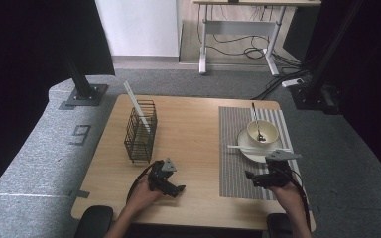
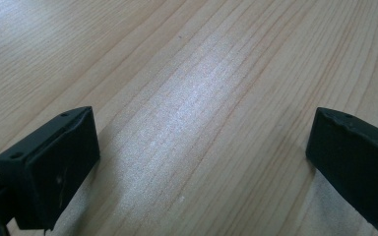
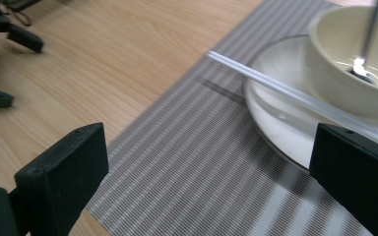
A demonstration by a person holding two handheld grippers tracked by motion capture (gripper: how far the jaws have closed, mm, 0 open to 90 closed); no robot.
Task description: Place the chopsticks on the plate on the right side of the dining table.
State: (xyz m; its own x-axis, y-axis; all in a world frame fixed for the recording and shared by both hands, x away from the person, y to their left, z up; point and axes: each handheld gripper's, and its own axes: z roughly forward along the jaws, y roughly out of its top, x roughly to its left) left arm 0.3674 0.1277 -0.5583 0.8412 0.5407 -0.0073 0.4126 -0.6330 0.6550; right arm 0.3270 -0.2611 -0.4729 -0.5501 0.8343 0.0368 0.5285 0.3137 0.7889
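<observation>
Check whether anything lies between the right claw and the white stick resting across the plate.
Nothing visible does. The right claw is open over bare placemat, and the white stick lies just ahead across the plate, beside the bowl.

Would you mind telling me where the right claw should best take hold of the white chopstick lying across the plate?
Probably at the chopstick's free end that overhangs the plate rim above the placemat, coming from above with the right claw's jaws straddling it. There is a gap beneath it there, and the bowl is farther away.

left gripper (image 1: 177, 189) lower centre-left, jaws wide apart, hand gripping | right gripper (image 1: 252, 177) lower right, jaws wide apart, hand gripping
</observation>
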